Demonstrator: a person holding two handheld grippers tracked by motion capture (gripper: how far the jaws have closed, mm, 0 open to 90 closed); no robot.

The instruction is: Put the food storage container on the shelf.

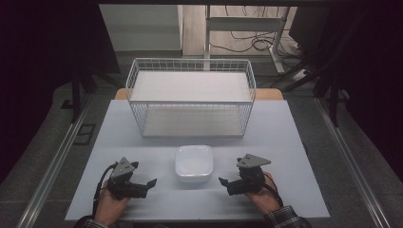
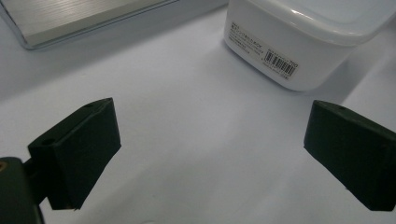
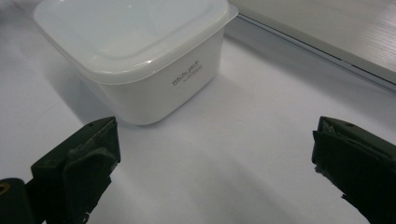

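Two tongs rest near on the one pale surface (image 1: 142, 137), left tongs (image 1: 149, 183) and right tongs (image 1: 222, 181) both released, grasping nothing. One wire basket (image 1: 190, 95) stands far. One lidded white container (image 1: 193, 163) sits between the tongs, touching neither

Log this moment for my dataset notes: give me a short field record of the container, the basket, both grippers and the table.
container: white square plastic container with its lid on, standing on the table between the two grippers
basket: white wire basket, behind the container, nothing in it
left gripper: jaws open, nothing between them, apart from the container
right gripper: jaws open, nothing between them, apart from the container
table: pale grey tabletop
label: barcode sticker on one side of the container
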